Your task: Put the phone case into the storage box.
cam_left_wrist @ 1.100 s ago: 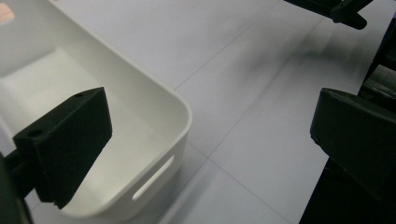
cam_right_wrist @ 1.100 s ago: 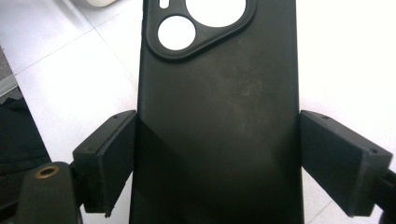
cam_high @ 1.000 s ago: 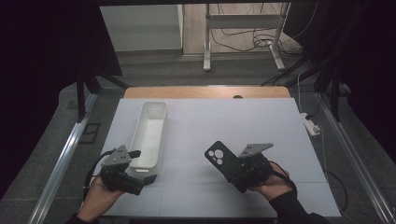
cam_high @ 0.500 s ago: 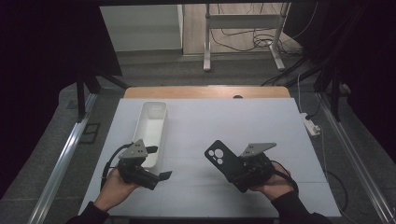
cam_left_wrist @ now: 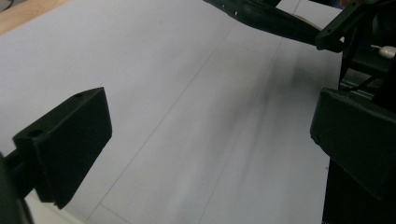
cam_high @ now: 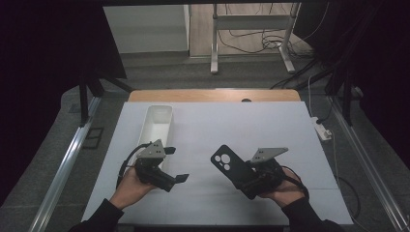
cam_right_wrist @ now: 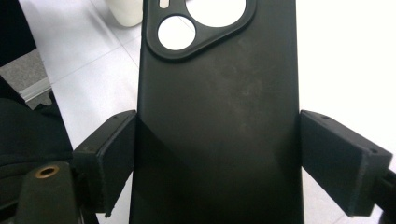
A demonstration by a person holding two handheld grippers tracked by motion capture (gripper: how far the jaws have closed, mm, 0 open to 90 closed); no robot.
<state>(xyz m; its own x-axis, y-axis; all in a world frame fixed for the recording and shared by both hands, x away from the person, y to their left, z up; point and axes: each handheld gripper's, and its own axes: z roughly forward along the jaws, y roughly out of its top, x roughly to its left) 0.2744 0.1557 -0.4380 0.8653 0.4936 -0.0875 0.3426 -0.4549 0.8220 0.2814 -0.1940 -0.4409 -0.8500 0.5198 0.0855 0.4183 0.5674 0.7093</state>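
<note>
A matte black phone case with round camera cutouts is pinched across its width by the right gripper. The left gripper, at the near left by the long white plastic tray, is held with its jaws spread and empty.

White table, long white tray at its left, white power strip by its right edge

We see a black phone case in the lower right of centre of the high view, raised off the white surface and tilted, its camera end towards the upper left. That end has a rounded cut-out with round openings showing white through them. In the right gripper view the case runs up the middle of the frame, matte and faintly scuffed, apparently empty.
</note>
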